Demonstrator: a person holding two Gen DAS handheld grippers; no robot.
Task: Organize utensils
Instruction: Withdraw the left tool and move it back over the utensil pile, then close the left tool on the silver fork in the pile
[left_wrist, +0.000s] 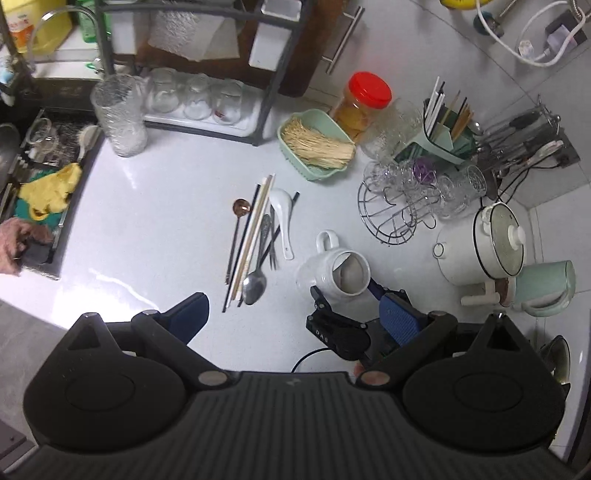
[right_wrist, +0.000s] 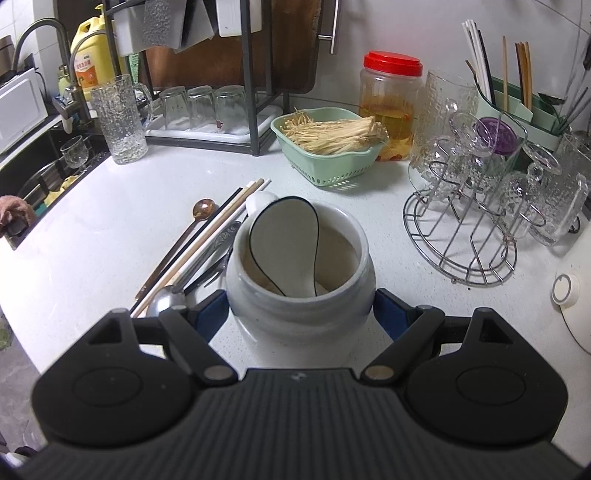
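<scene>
Right claw (right_wrist: 301, 314) gripping white jar (right_wrist: 299, 273); left claw (left_wrist: 295, 314) hanging open over loose utensils (left_wrist: 255, 243), risking scattering them across counter (left_wrist: 147, 206).

My right gripper (right_wrist: 301, 306) pads sit against the white jar (right_wrist: 299, 280); the jar's belly hides the contact itself. The ladle-like spoon (right_wrist: 286, 240) in the jar: handle end lost below the rim. In the left wrist view that spoon doesn't show, only dim shadow inside. Utensil pile (left_wrist: 255, 240): the black chopsticks' middles are buried under the others, and the fork's handle is covered. The sink (left_wrist: 40, 177) is cut by the frame edge. Bottle label (right_wrist: 86, 72) print too small to read. Drying holder (left_wrist: 447, 136) contents tangled, can't count.
</scene>
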